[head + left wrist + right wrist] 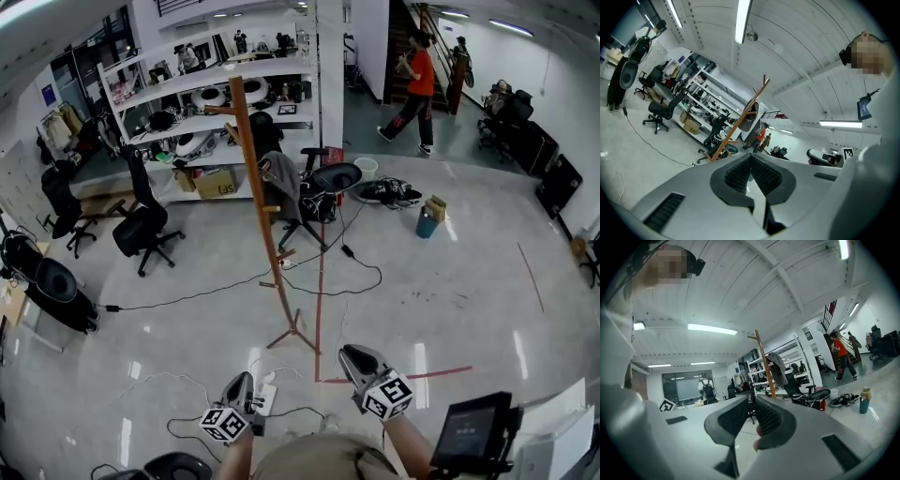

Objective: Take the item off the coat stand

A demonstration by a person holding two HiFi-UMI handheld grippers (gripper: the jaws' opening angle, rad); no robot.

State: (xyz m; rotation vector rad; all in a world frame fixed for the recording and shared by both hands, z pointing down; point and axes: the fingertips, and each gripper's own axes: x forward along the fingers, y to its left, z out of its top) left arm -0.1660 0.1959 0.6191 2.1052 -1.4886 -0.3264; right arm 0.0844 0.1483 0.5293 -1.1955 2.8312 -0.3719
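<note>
Both tools sit low and empty: the left tool [245, 379] has its jaws together, the right tool [350, 353] a narrow gap. Well ahead of them a grey garment [281, 183] hangs on the stand [266, 225]. What a white bucket [367, 167] beyond holds cannot be told.

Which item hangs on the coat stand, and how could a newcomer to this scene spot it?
Find the tall wooden coat stand standing alone on the pale floor, in front of the white shelving. Partway down its pole, on the side toward the black office chair, hangs a limp grey garment. It is the only thing on the stand; the other pegs are bare.
</note>
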